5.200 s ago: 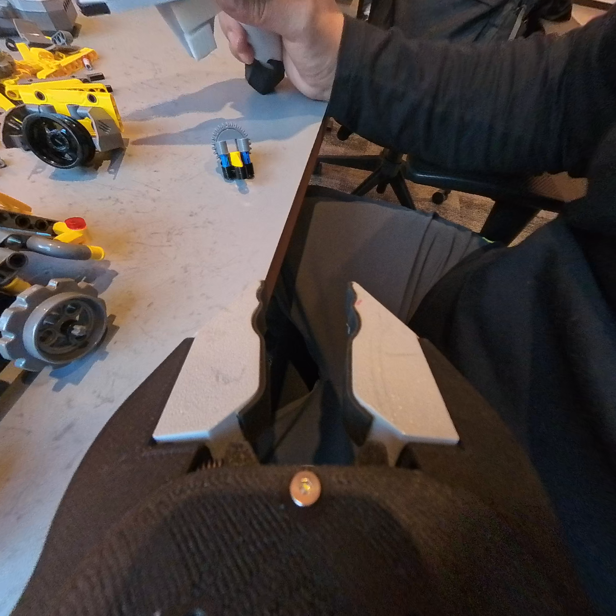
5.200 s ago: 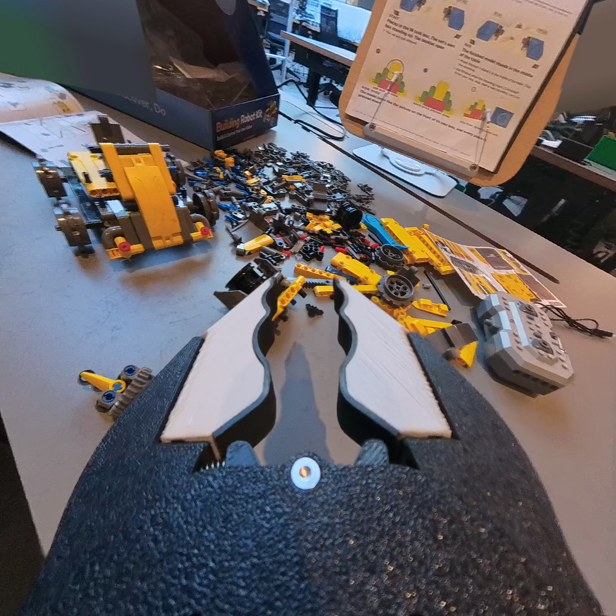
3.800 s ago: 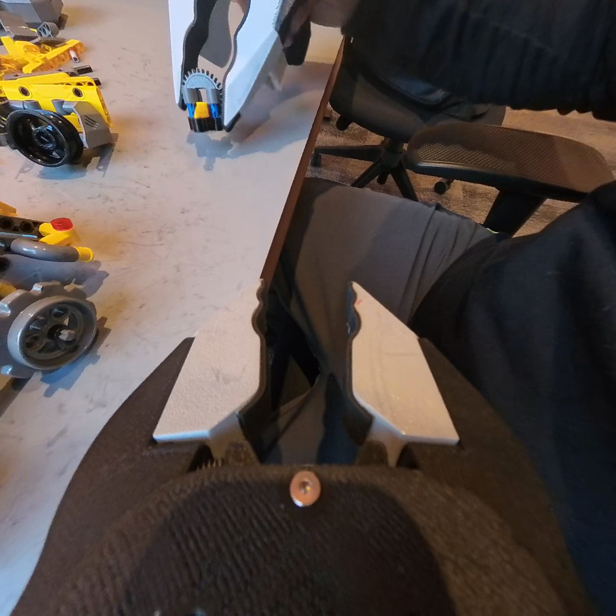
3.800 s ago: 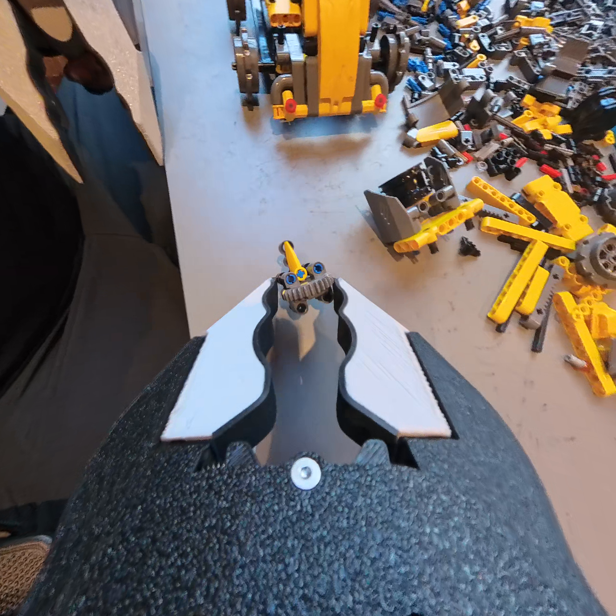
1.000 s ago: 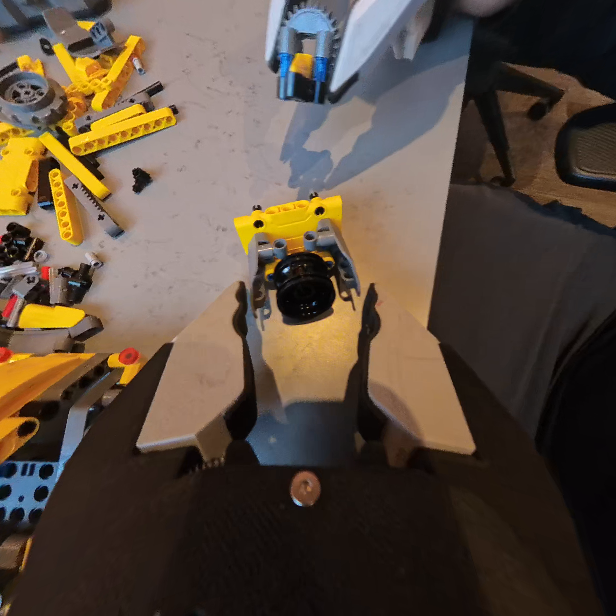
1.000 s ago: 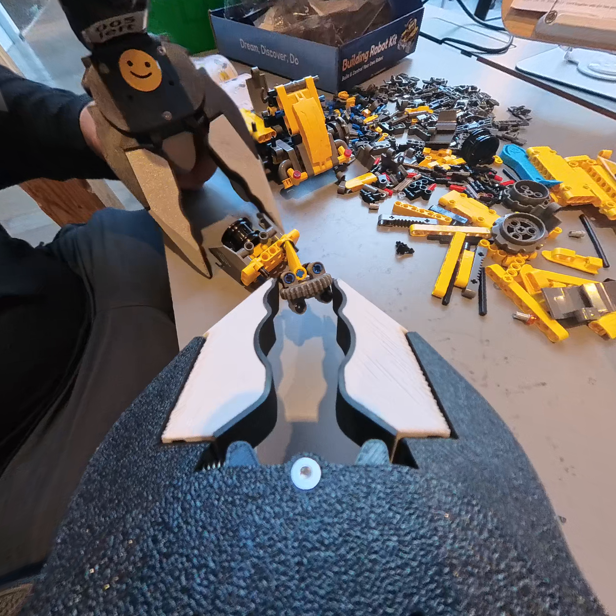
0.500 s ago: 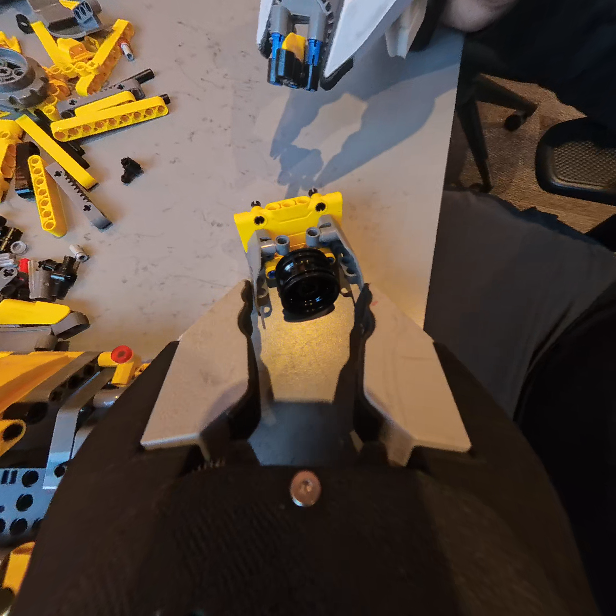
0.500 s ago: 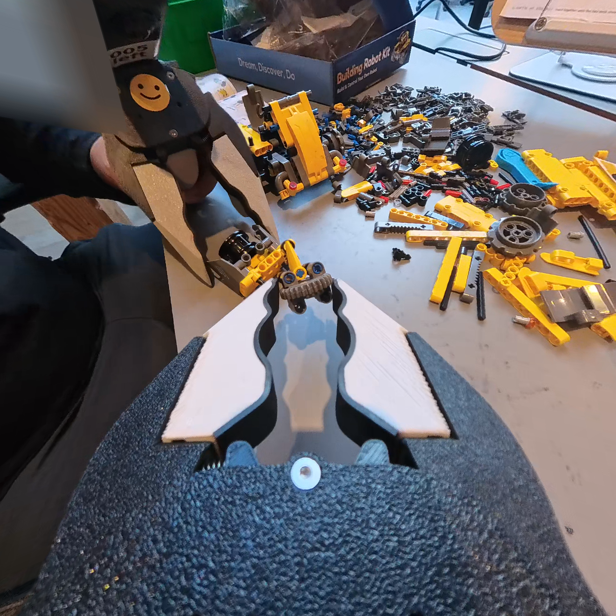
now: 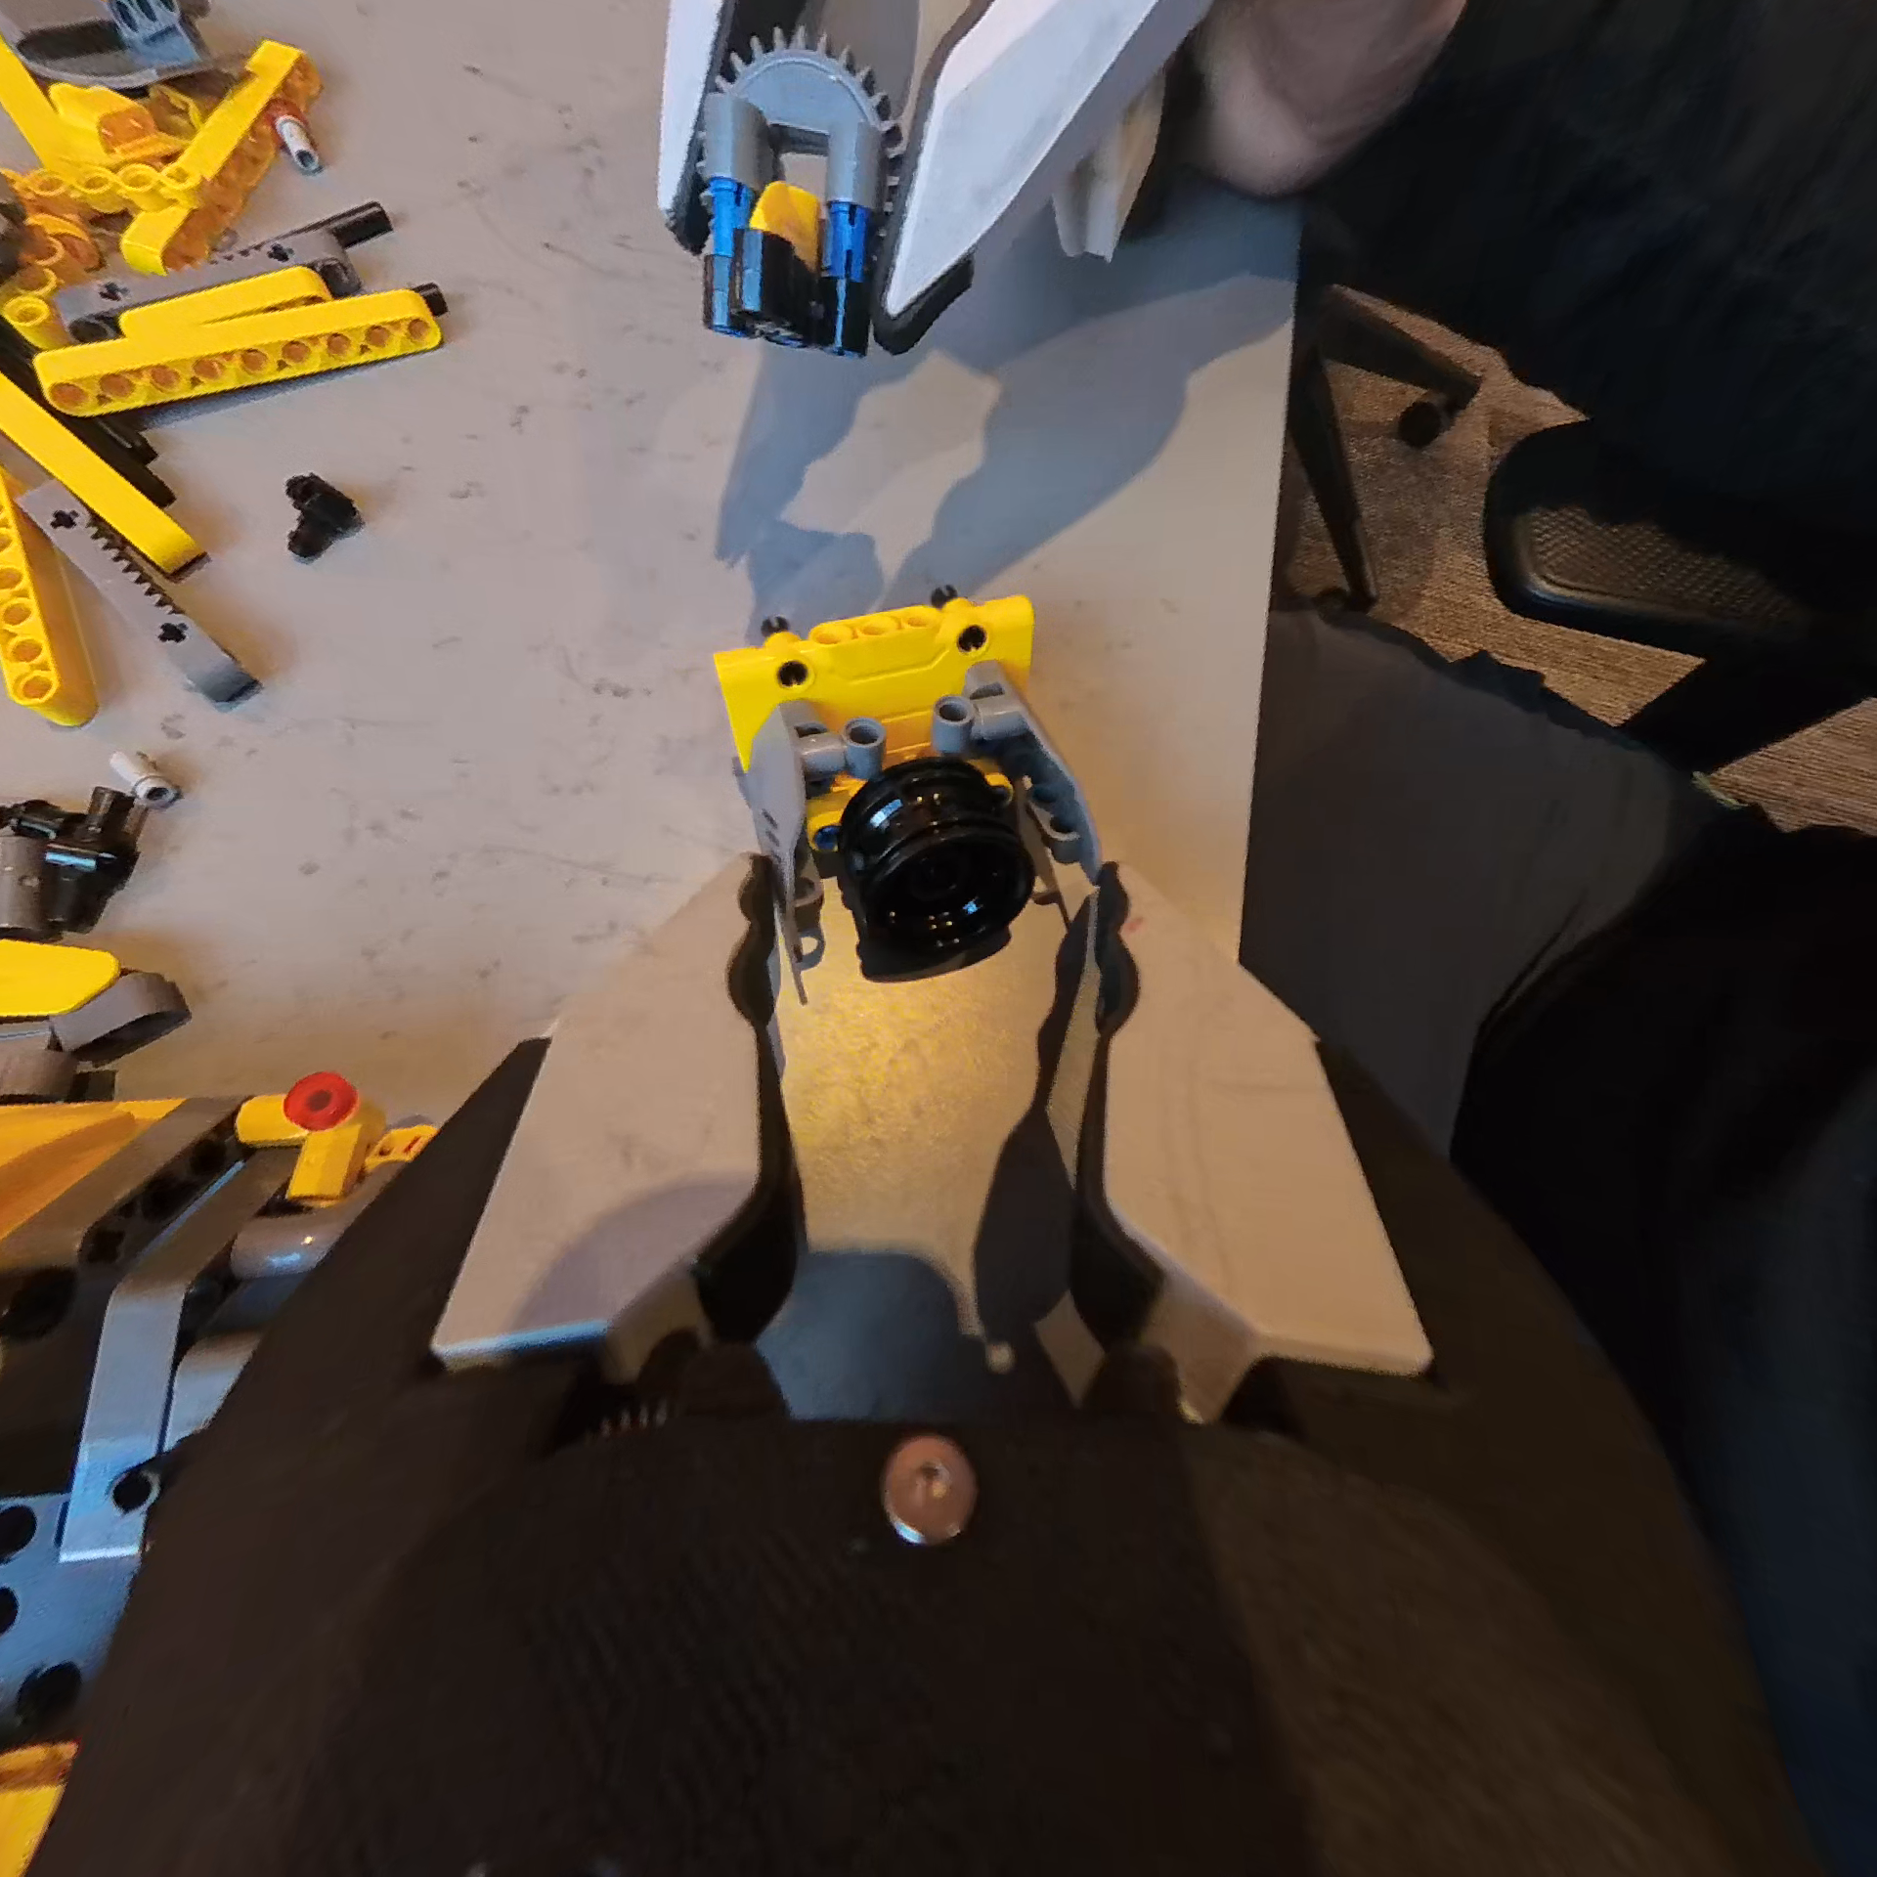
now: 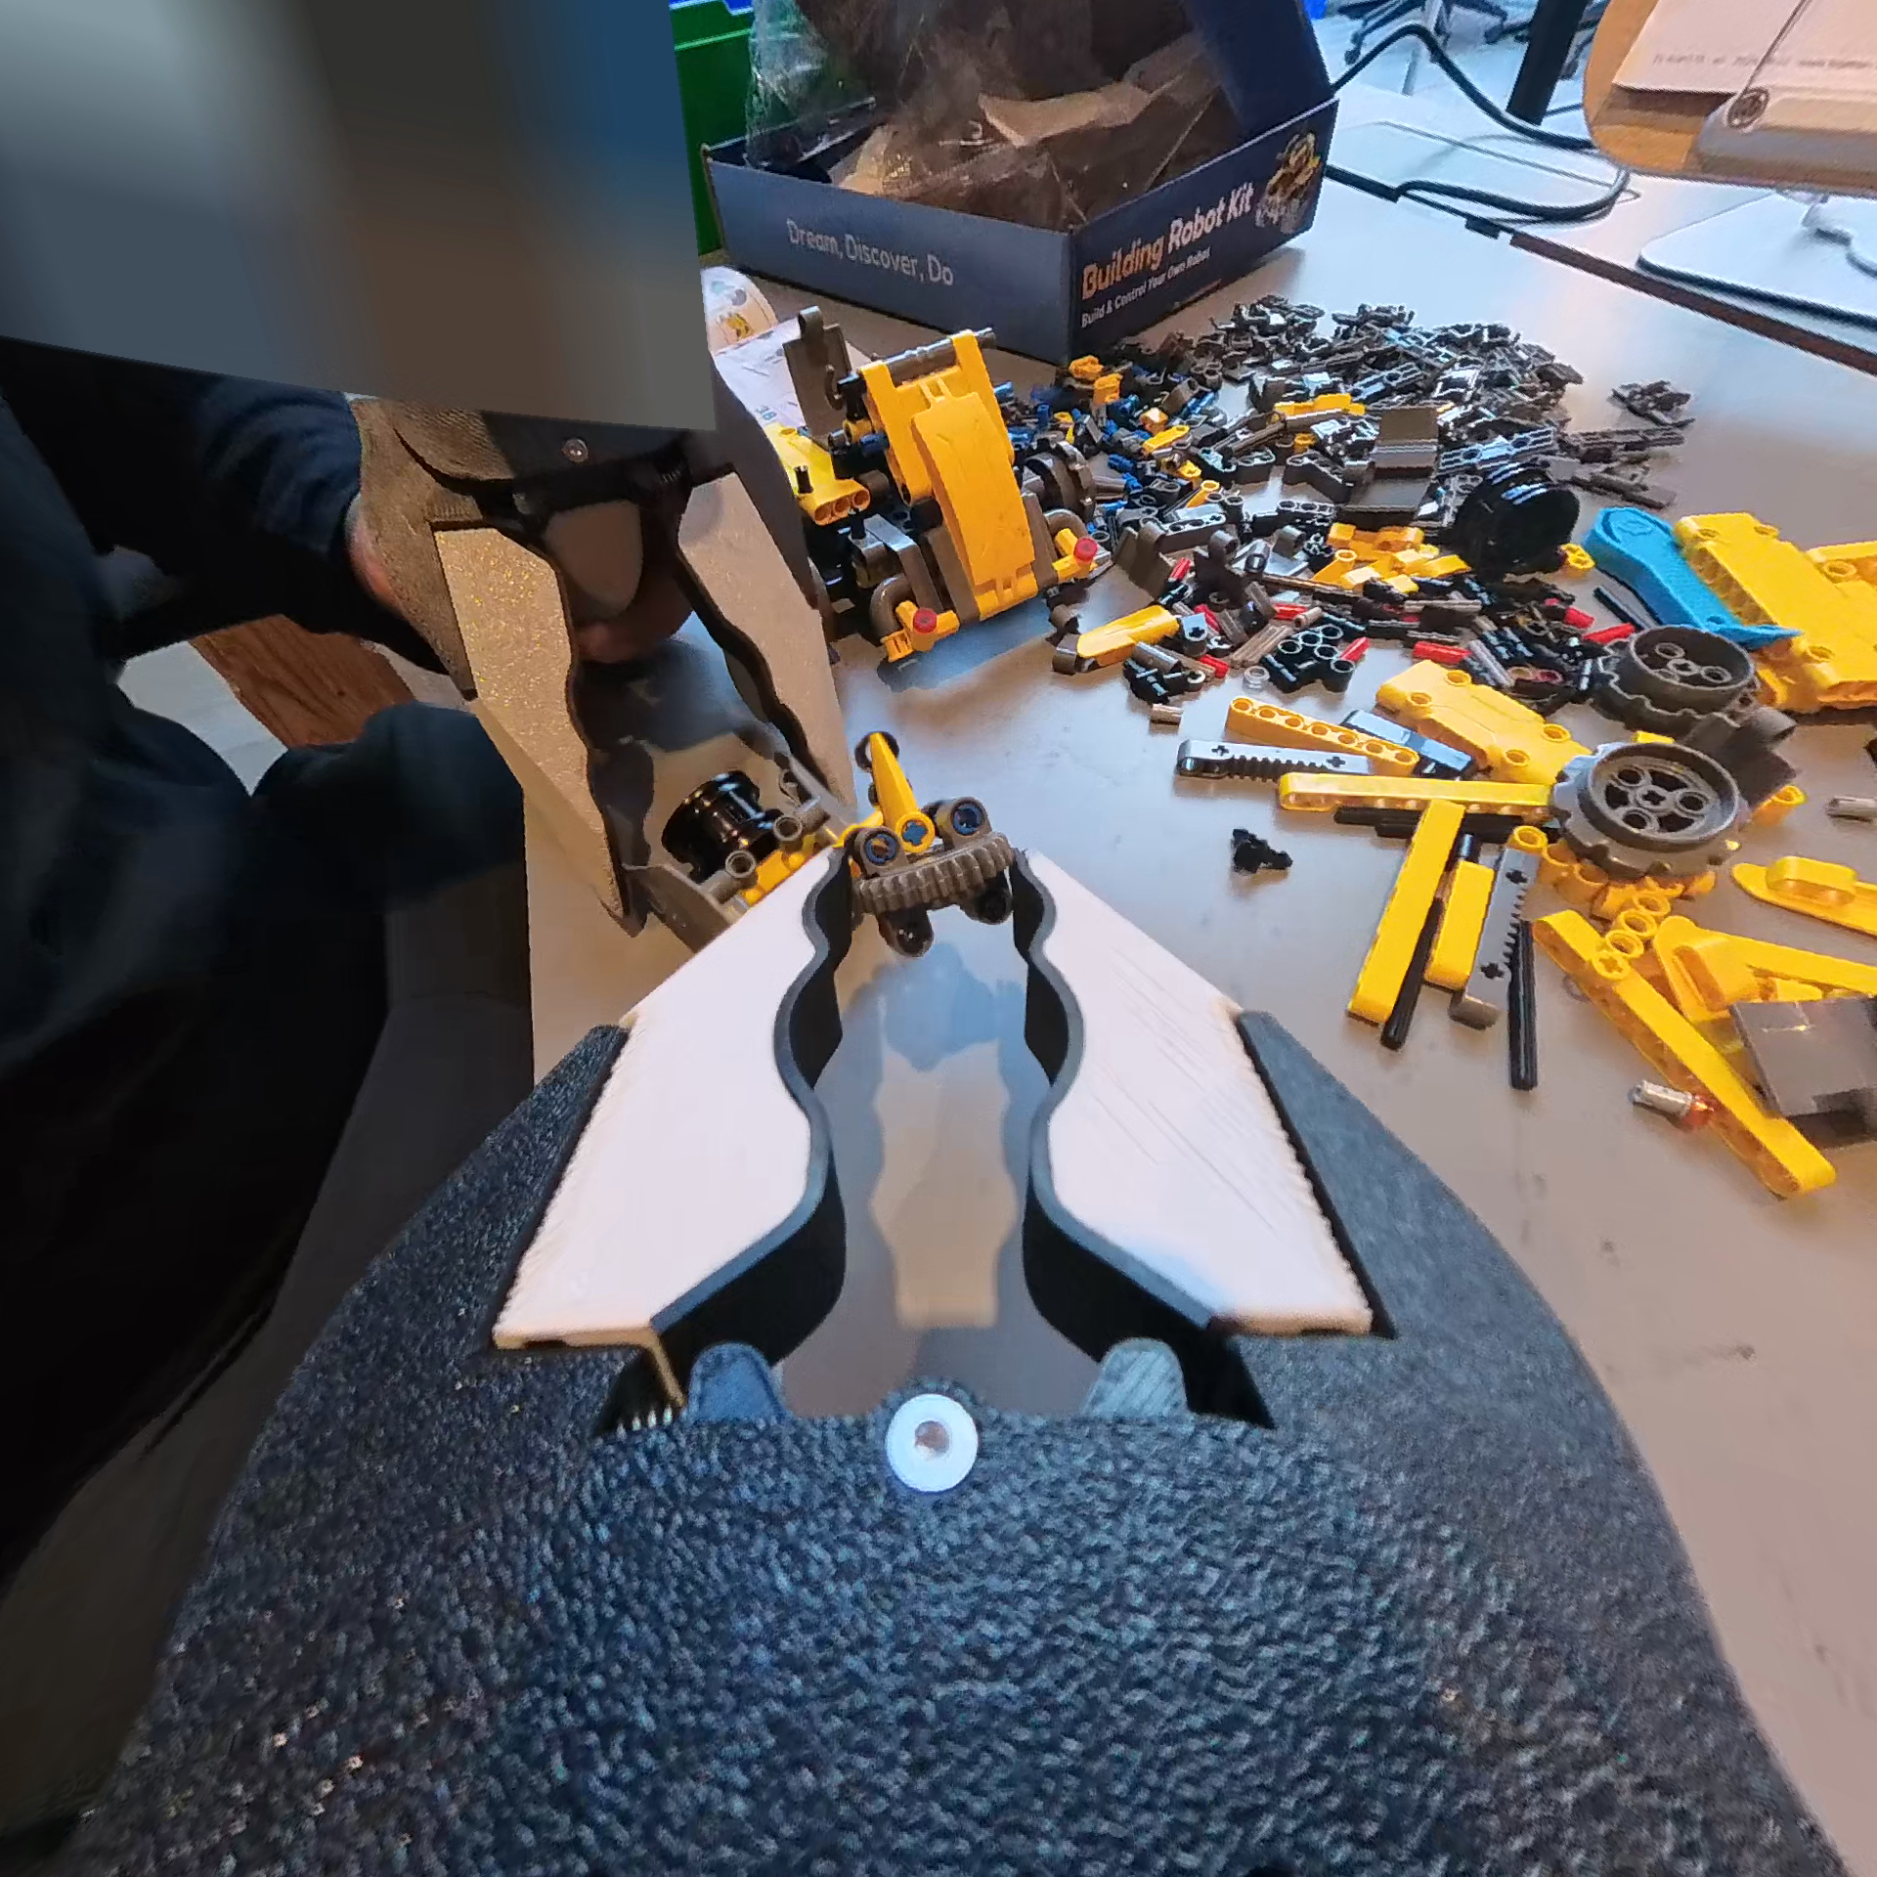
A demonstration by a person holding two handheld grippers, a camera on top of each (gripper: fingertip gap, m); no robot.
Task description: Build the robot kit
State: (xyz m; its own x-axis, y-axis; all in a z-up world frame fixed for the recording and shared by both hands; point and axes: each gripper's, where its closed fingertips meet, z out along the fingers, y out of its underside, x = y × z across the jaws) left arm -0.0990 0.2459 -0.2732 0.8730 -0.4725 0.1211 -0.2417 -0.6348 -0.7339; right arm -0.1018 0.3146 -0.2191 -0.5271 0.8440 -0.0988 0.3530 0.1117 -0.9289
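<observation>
My left gripper [image 9: 929, 894] is shut on a small yellow and grey wheel assembly [image 9: 874, 670] with a black hub [image 9: 934, 884], its fingertips [image 9: 757, 894] against the grey side plates, low over the grey table [image 9: 508, 711]. My right gripper [image 10: 929, 879] is shut on a grey half-gear piece [image 10: 929, 874] with blue pins and a yellow axle. It holds the piece right beside the wheel assembly [image 10: 726, 828] and the left gripper [image 10: 726, 853]. In the left wrist view the right gripper [image 9: 802, 254] and gear piece [image 9: 787, 234] hang just beyond the assembly.
A half-built yellow vehicle [image 10: 945, 488], a blue box [image 10: 1016, 234] and a wide scatter of loose yellow, black and grey pieces [image 10: 1422, 569] cover the table. The table edge [image 9: 1270, 609] runs close on the right, with a person's legs and an office chair [image 9: 1625, 569] beyond. The gap from one gripper's tips to the other's is roughly 9 cm.
The left gripper's fingers narrowed onto the wheel assembly, which now moves with them. The right gripper with the gear piece came closer to the assembly.
</observation>
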